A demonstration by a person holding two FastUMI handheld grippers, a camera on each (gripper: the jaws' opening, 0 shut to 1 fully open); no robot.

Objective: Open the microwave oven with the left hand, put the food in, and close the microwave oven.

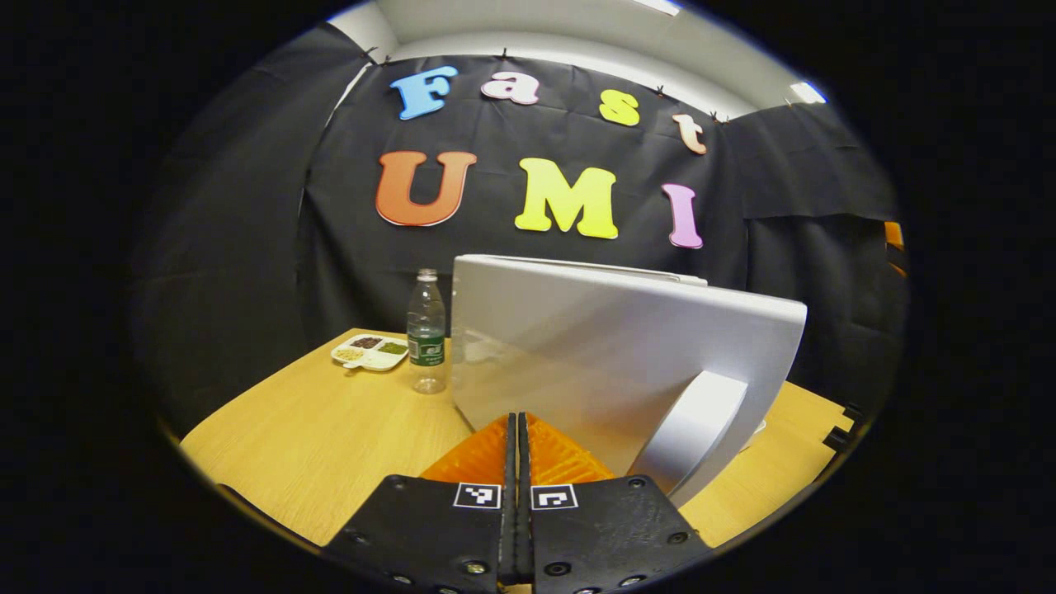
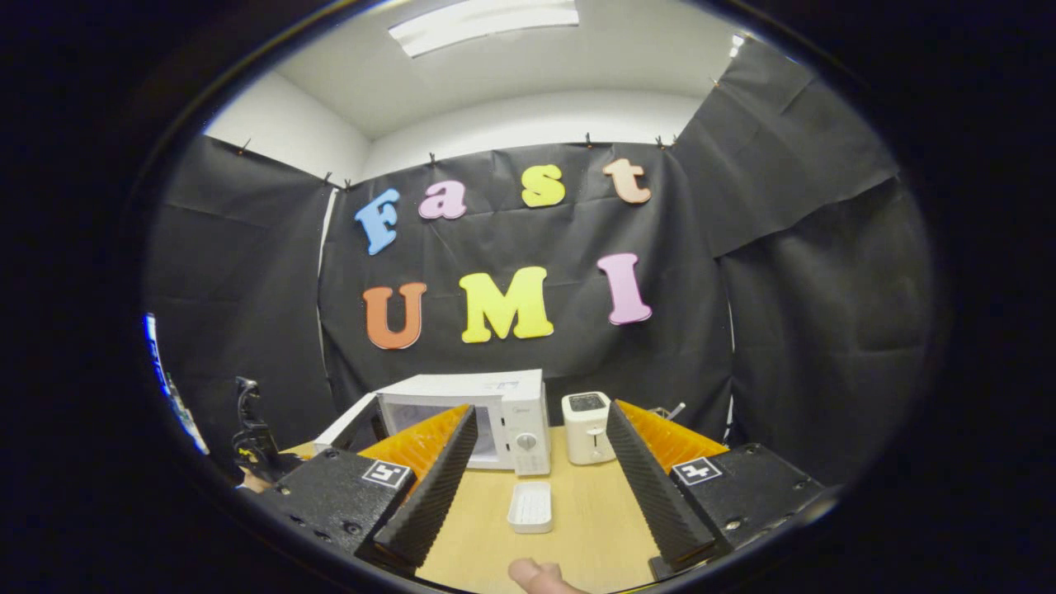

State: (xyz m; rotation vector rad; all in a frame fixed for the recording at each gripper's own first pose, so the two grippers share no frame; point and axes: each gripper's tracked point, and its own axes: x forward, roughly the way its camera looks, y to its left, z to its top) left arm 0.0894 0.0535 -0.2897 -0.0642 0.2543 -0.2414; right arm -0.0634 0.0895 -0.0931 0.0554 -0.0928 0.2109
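In the left gripper view my left gripper [image 1: 517, 417] is shut, its orange fingers pressed together with nothing between them. Right in front of it stands the microwave's silver-white door [image 1: 610, 355], swung open, with its handle [image 1: 701, 429] just right of the fingertips. A white divided dish of food [image 1: 371, 352] lies at the table's far left. In the right gripper view my right gripper [image 2: 542, 412] is open and holds nothing. Beyond it the white microwave [image 2: 511, 412] sits at the back of the table with its door [image 2: 342, 427] open to the left.
A clear water bottle [image 1: 426, 330] stands between the dish and the door. A white toaster [image 2: 587, 427] stands right of the microwave. A small white tray [image 2: 530, 505] lies on the wooden table [image 2: 594, 520] in front of the microwave. A fingertip [image 2: 535, 574] shows at the bottom edge.
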